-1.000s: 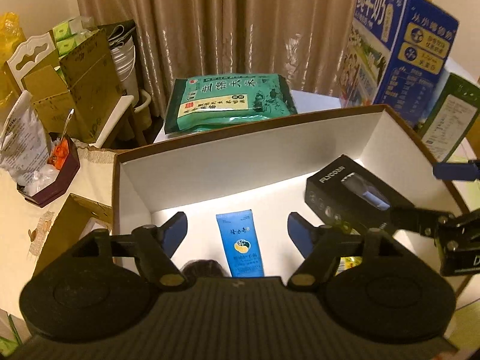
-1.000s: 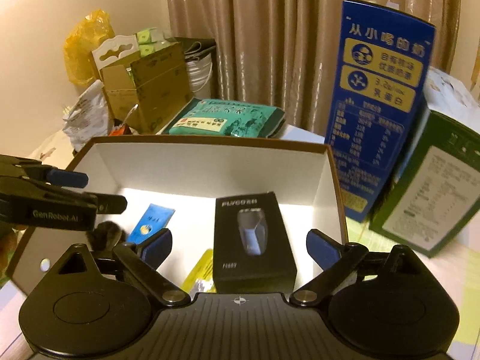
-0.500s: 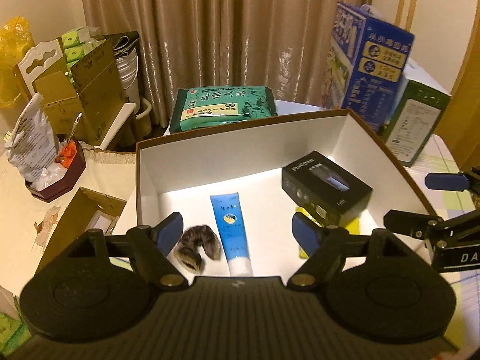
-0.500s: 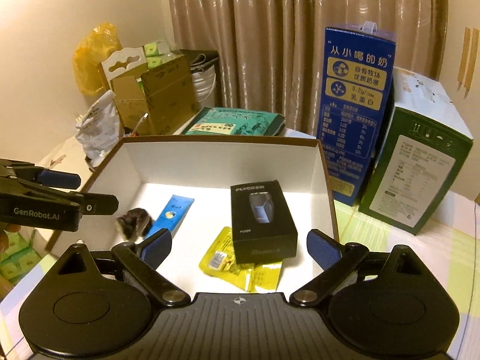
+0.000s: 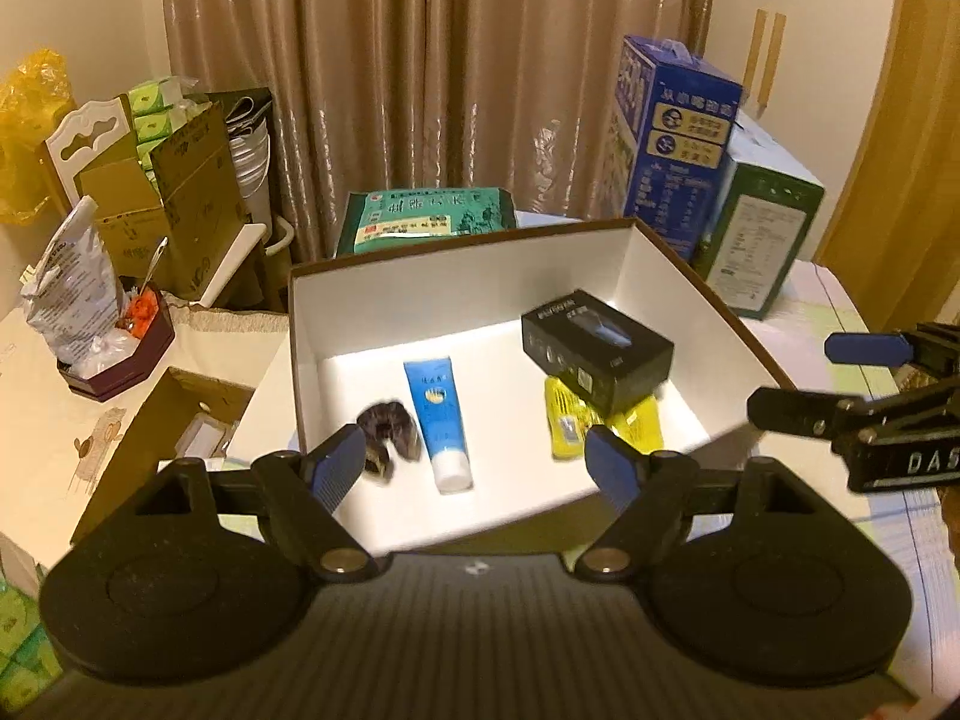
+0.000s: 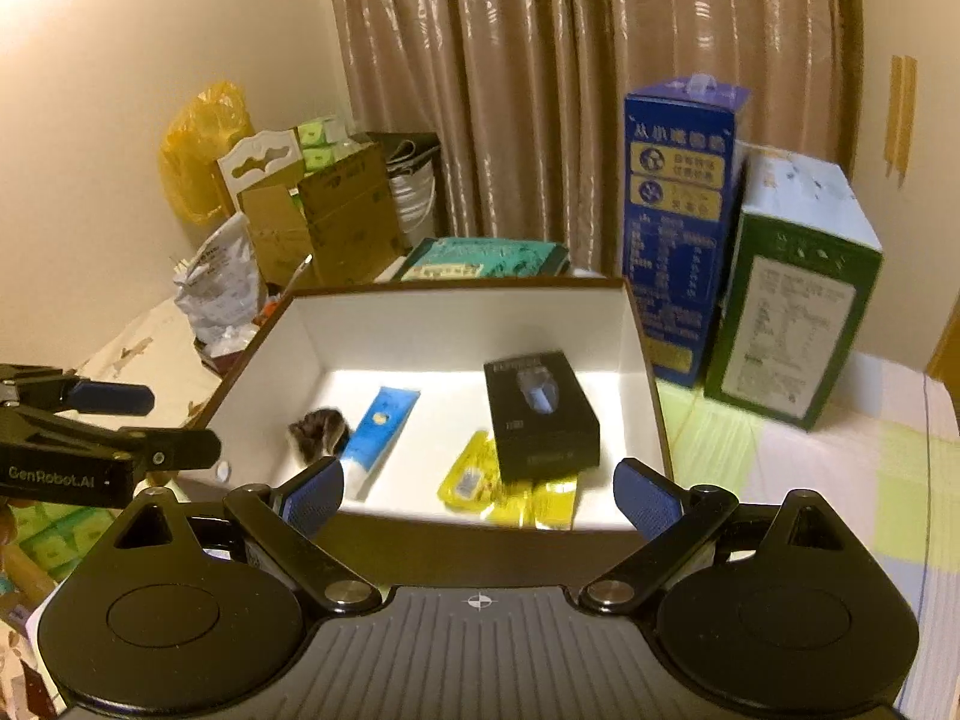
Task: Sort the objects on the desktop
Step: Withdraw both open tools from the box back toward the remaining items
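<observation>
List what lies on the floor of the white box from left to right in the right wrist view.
Dark hair clip → blue tube → yellow packets → black boxed item, which sits partly over the packets.

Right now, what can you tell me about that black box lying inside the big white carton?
The black box is a small rectangular retail package, apparently cardboard, with a window or picture on its top face showing a bluish-grey device and pale lettering too blurred to read. It lies flat on the white floor of the open carton, toward its right side. Its near end rests on the yellow packets, partly covering them. The blue tube lies apart, to its left. Neither tool touches it.
</observation>
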A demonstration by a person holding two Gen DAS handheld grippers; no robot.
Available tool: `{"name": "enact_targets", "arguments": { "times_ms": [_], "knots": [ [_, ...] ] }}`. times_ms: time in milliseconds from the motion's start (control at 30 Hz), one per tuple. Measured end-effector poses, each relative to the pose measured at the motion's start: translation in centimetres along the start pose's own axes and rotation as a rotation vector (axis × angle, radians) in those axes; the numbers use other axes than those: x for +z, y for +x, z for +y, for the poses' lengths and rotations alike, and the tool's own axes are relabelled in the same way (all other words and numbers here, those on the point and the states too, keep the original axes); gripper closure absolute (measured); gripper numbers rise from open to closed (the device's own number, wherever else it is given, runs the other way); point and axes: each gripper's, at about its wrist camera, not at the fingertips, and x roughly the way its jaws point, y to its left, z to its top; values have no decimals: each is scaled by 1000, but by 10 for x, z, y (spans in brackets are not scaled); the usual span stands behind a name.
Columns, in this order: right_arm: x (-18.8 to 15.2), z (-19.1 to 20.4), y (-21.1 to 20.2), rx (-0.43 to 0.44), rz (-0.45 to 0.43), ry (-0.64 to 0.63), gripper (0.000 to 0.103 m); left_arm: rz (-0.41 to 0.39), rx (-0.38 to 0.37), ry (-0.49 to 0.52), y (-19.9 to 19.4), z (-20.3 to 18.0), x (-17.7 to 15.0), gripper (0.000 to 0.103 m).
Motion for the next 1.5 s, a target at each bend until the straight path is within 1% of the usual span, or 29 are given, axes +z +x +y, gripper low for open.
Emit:
{"name": "enact_targets", "arguments": {
  "times_ms": [167, 300, 467, 600, 733, 867, 1133, 1267, 1367, 1433, 1467, 1500],
  "knots": [
    [-29, 0, -13, -9, 36, 17, 9, 28, 0, 0, -13, -1, -29, 26],
    [-54, 2, -22, 6, 64, 5, 9, 76, -5, -11, -15, -2, -55, 26],
    [-84, 6, -24, 39, 110, -24, 9, 132, -2, -23, -14, -1, -83, 26],
    [-100, 8, -21, 44, 141, -27, 9, 171, -4, -32, -15, 1, -102, 26],
    [-110, 6, -19, 23, 163, -17, 9, 208, -1, -31, -10, -2, -116, 26],
    [-121, 0, -18, -3, 188, -3, 9, 233, -21, -21, -4, -9, -127, 26],
    [-141, -22, -20, -70, 243, 55, 9, 291, -75, 45, 19, -33, -144, 27],
    [-149, -33, -24, -95, 256, 94, 9, 306, -102, 87, 33, -45, -151, 28],
    [-152, -38, -27, -112, 263, 115, 9, 309, -136, 112, 43, -54, -154, 32],
    [-153, -41, -29, -118, 267, 124, 9, 313, -151, 128, 49, -59, -156, 41],
    [-154, -42, -29, -120, 268, 127, 9, 314, -158, 139, 52, -61, -157, 44],
    [-155, -42, -30, -120, 268, 129, 9, 319, -160, 147, 54, -63, -158, 53]
  ]
}}
